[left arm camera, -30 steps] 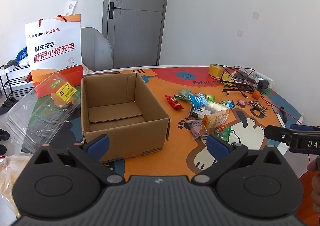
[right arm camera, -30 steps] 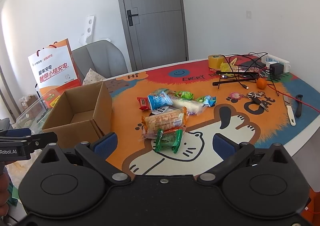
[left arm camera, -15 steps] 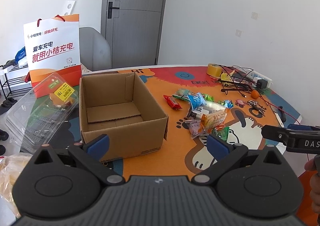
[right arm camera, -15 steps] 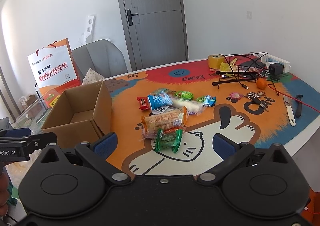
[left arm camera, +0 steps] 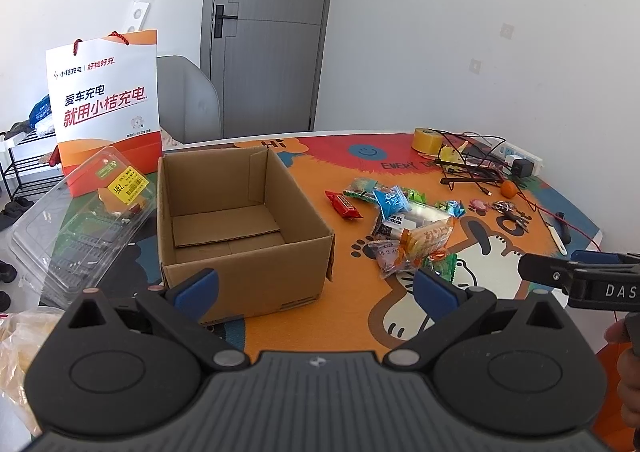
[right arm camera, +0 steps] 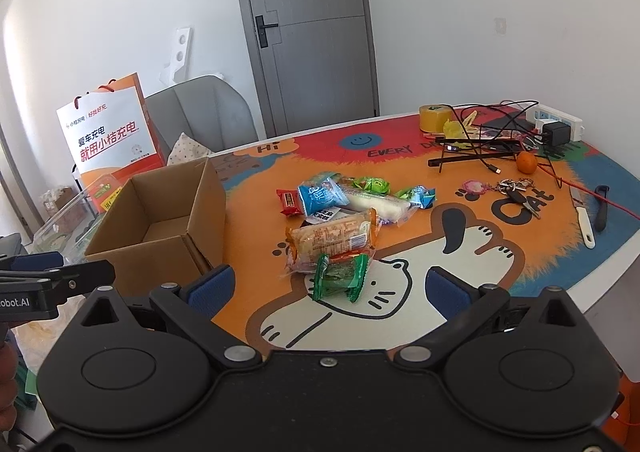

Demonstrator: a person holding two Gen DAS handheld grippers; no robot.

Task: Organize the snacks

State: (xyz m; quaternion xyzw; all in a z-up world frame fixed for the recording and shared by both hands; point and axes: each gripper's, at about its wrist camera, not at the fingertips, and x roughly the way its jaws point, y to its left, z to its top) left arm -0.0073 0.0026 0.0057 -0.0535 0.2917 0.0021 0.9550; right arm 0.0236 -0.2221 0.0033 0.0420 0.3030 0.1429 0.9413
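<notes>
An open, empty cardboard box (left arm camera: 240, 219) stands on the colourful table mat; it also shows in the right wrist view (right arm camera: 160, 219). A pile of wrapped snacks (right arm camera: 340, 215) lies to its right: a green packet (right arm camera: 339, 278) nearest, an orange biscuit pack (right arm camera: 332, 238), a blue packet (right arm camera: 320, 193), a red bar (right arm camera: 290, 201). The pile shows in the left wrist view (left arm camera: 408, 228) too. My left gripper (left arm camera: 316, 288) is open and empty, near the box's front. My right gripper (right arm camera: 328, 290) is open and empty, just short of the green packet.
An orange-and-white paper bag (left arm camera: 106, 103) and a clear plastic clamshell (left arm camera: 80, 219) sit left of the box. Tape roll (right arm camera: 434, 117), cables, power strip (right arm camera: 554, 123), a tangerine (right arm camera: 526, 163), keys (right arm camera: 516, 191) and a knife (right arm camera: 584, 215) lie at the table's right side.
Both grippers have stayed nearly still; the left view has shifted very slightly. Nothing was grasped or moved.
</notes>
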